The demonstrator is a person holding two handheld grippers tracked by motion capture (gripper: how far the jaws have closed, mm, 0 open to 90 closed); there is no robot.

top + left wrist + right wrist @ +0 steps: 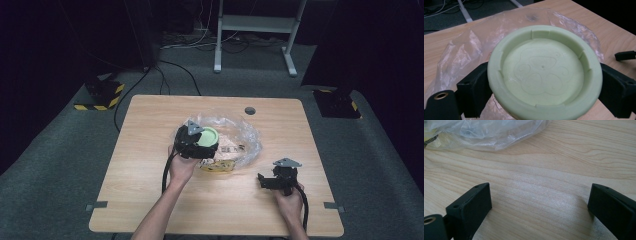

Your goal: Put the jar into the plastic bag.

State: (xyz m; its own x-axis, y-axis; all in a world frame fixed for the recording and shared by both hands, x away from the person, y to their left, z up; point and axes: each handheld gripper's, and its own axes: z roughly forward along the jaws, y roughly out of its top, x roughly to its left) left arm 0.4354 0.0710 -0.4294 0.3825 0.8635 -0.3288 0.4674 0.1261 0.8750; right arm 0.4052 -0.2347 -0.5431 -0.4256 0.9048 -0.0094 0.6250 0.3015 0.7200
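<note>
On a wooden table (150, 200), a crumpled clear plastic bag (247, 137) lies behind the left gripper (200, 145), whose jaws clamp a round pale-green lid (544, 72) by its rim, hollow side up; its faint embossed paw-like outline appears in the left gripper view. The right gripper (267, 180) rests near the table's front-right, jaws spread wide, holding nothing.

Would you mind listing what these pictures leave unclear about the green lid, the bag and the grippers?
- Green lid, left gripper view: bottom rim cut off by the frame edge.
- Plastic bag, high view: printed yellow contents too small to read.
- Left gripper, high view: jaws hidden beneath its body.
- Right gripper, right gripper view: jaws open, bases cut off.
</note>
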